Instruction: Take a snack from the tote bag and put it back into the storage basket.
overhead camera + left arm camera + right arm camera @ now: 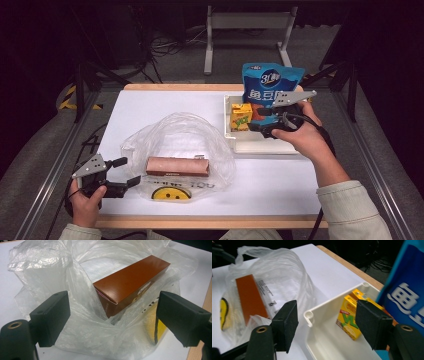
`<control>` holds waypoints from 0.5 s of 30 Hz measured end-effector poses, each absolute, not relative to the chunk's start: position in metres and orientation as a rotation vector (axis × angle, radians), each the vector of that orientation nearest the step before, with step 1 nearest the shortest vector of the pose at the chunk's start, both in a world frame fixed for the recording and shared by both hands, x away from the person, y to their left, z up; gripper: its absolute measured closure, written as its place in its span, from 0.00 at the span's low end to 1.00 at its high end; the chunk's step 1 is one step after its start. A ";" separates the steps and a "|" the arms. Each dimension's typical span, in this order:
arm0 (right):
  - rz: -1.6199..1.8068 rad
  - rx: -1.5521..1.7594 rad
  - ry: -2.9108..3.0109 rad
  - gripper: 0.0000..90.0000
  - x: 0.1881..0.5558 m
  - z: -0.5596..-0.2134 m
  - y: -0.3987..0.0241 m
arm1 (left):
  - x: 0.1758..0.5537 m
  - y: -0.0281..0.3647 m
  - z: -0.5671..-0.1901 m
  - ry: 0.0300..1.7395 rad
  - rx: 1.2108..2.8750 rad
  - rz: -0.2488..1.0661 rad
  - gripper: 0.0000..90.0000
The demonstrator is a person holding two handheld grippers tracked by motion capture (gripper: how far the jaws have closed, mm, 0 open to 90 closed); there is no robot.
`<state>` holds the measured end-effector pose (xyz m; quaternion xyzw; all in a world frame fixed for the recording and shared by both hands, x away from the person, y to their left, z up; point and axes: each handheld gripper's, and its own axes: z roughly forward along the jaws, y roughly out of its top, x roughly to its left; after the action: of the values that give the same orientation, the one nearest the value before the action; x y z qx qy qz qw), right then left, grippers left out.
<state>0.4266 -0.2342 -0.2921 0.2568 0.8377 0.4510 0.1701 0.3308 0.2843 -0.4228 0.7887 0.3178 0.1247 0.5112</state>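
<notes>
- I work at a white table (pixel 280 180) with a pale wooden edge along its near and far sides; grey carpet lies around it.
- Behind the table the room is dark, with a white metal stand (pixel 248 30) on the floor and a tangle of cables (pixel 167 45) beside it.
- Black frame rails (pixel 50 165) run down both sides of the table.
- A clear plastic bag (pixel 185 135) lies crumpled on the middle of the table, with a yellow smiley face (pixel 171 193) printed near its front.
- A brown box (pixel 130 285) lies flat inside the bag.
- My left tongs (pixel 124 172) sit at the near left of the table, jaws wide apart at the bag's open mouth, with bag plastic lying loose between them and nothing clamped.
- A white tray (pixel 260 146) stands at the far right of the table.
- In the tray a yellow drink carton (pixel 348 316) stands upright, with a blue snack bag (pixel 270 82) upright just behind it.
- My right tongs (pixel 327 322) hover at the tray, jaws apart and holding nothing; the tray's corner and the carton show between them.
</notes>
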 end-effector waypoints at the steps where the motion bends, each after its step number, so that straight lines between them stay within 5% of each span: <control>1: 1.292 0.721 2.383 0.39 0.426 -0.291 -0.230 | 0.331 0.284 -0.423 0.765 1.898 0.299 0.14; 15: 1.386 0.559 2.455 0.33 0.418 -0.288 -0.162 | 0.326 0.289 -0.423 0.773 1.889 0.309 0.14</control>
<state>0.4183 -0.1624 -0.2883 0.1928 0.8465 0.4780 0.1332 0.3264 0.2891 -0.4233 0.7856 0.3213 0.1284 0.5129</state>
